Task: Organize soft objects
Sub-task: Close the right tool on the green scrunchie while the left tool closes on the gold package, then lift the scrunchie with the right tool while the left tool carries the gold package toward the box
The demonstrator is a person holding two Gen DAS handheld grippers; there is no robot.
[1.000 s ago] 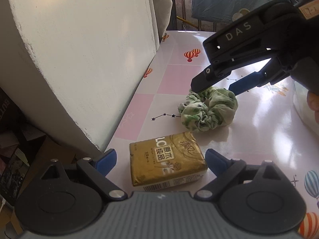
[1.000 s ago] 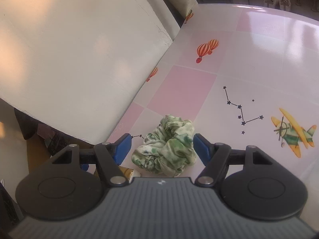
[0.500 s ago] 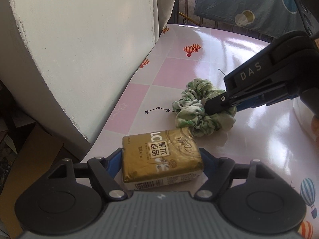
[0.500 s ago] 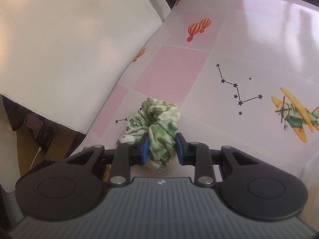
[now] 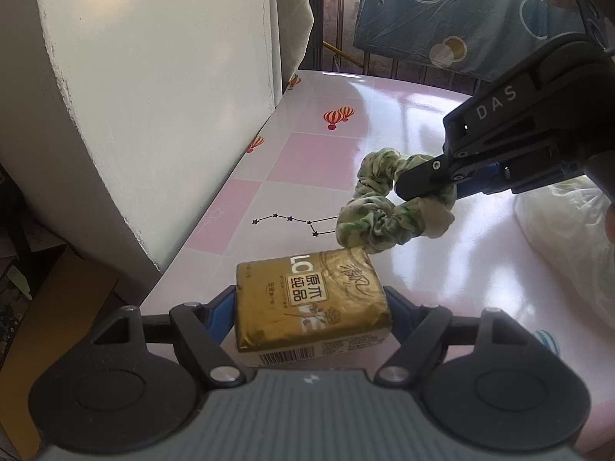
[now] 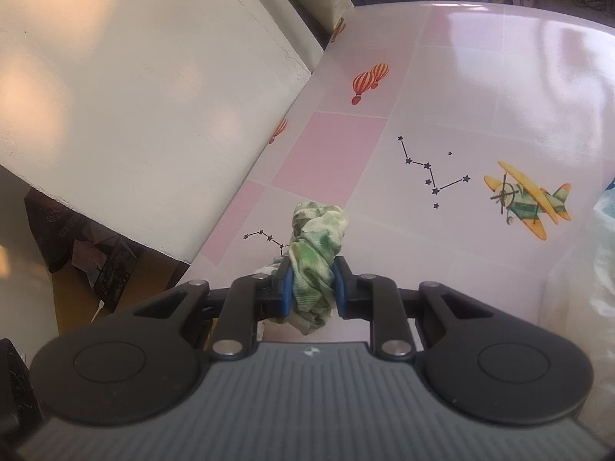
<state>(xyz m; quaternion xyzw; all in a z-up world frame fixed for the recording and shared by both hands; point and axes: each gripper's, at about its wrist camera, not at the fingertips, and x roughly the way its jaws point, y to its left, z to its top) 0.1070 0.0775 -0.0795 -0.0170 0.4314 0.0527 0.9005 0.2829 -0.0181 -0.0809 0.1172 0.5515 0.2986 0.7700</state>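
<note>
Green-and-white scrunchie [image 6: 316, 253] hangs above the pink worktop [image 5: 319, 161], pinched in our right gripper [image 6: 312, 288] fingers. Nearer, our left gripper [image 5: 311, 307] fingers clamp the gold tissue pack [image 5: 311, 299] by its sides.

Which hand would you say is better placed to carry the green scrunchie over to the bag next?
The right: its tongs are shut on the scrunchie, lifted beside the white bag; the left tongs clasp the tissue pack.
</note>
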